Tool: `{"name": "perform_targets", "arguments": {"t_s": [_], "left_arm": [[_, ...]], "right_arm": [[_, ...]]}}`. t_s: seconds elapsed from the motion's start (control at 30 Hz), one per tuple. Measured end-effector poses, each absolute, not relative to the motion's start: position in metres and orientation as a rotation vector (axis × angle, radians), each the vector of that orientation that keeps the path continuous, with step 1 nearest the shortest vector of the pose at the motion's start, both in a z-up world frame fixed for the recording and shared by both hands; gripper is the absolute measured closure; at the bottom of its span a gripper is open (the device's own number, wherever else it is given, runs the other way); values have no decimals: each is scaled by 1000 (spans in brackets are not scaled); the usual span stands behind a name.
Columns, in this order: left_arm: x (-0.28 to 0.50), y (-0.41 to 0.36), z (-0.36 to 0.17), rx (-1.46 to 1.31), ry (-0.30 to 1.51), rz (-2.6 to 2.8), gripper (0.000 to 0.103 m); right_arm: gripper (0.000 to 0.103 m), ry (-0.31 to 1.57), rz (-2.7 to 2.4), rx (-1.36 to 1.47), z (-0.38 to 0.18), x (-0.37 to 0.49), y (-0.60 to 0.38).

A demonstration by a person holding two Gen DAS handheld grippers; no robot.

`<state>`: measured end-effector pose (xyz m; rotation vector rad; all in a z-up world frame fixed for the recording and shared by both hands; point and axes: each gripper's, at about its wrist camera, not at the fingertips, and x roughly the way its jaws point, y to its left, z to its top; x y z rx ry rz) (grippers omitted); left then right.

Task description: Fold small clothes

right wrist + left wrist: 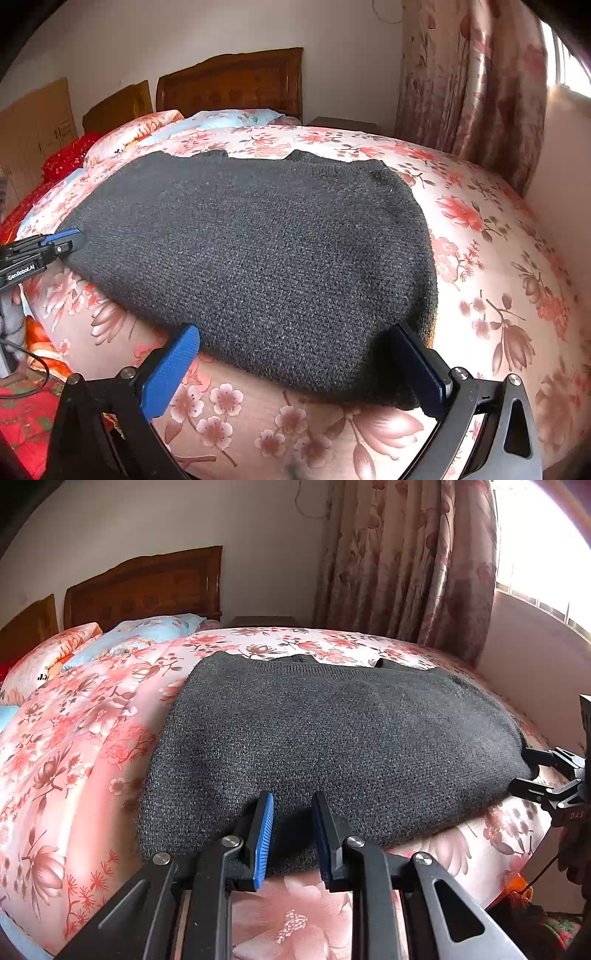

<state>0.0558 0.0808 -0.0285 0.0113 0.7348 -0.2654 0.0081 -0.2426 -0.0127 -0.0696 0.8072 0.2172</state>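
Charcoal knit fills the middle of both wrist views: a dark grey sweater point(332, 738) lies spread flat on the bed point(74, 757), its hem along the near edge and its neckline toward the far edge.

Nearest in the left wrist view, the left gripper point(292, 812) sits at the near hem with its jaws narrowly parted. A fold of the knit lies in the gap between the blue pads point(264, 840), and whether they actually pinch it cannot be told. At that view's right edge the right gripper point(517, 771) shows from the side at the sweater's near right corner.

In the right wrist view, the right gripper point(301, 349) stands spread wide, released, its two blue pads straddling the near right corner of the sweater point(258, 258) without pressing on it. At the left of that view the left gripper point(79, 236) reaches in against the hem.

Under the garment is a pink bedspread point(498, 258) printed with red and brown flowers. Farther back, toward the head of the bed, lie a pale blue pillow point(147, 631) and a floral pillow point(62, 646). Behind them rises a carved wooden headboard point(232, 81). Beyond the far right corner hangs a flowered curtain point(406, 561) beside a bright window point(546, 546).
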Motion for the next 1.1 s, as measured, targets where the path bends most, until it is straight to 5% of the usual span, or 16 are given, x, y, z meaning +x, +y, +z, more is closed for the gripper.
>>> {"name": "perform_targets", "arguments": {"t_s": [0.47, 0.77, 0.87, 1.1], "left_arm": [[61, 66, -8, 41, 721, -251, 80], [154, 13, -5, 78, 781, -299, 77], [156, 31, -20, 61, 764, -301, 69], [159, 85, -4, -33, 769, -173, 72]], "right_arm": [[0, 791, 213, -41, 8, 14, -237], [0, 842, 235, -187, 8, 92, -167], [0, 850, 260, -172, -2, 98, -169], [0, 864, 143, -158, 8, 88, -224]]}}
